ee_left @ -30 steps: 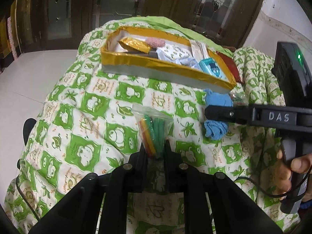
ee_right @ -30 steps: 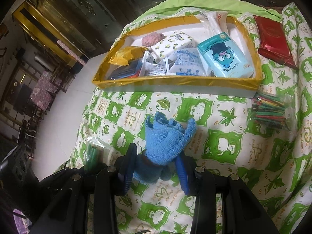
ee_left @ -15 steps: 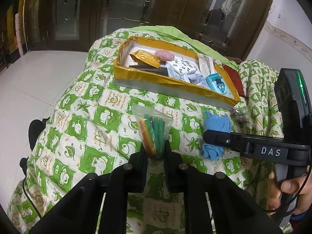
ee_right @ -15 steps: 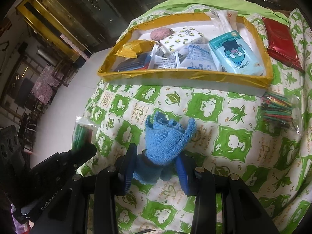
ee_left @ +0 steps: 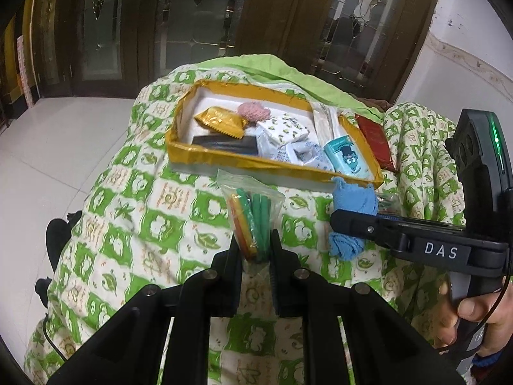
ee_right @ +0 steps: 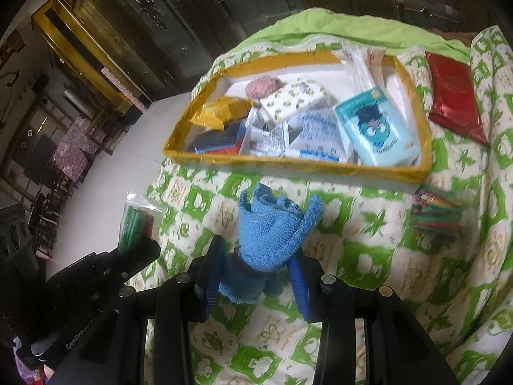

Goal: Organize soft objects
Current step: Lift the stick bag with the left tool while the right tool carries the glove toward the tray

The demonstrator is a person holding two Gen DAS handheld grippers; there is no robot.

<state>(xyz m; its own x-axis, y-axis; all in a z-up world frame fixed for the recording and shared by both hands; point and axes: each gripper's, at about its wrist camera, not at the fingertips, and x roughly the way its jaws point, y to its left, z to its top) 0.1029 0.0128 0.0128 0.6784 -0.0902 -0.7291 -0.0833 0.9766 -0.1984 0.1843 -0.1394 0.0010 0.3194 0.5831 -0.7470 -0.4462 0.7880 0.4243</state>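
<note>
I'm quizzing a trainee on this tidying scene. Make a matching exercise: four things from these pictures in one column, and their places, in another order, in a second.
Things
1. fluffy blue knitted cloth
2. clear plastic bag of green and orange sticks
3. shiny red foil packet
4. pale blue tissue pack with a cartoon face

Places
A. inside the gold-rimmed tray
B. between the right gripper's blue pads
C. on the green patterned quilt, outside the tray
D. pinched in the left gripper

Pairs: 1-B, 2-D, 3-C, 4-A
</note>
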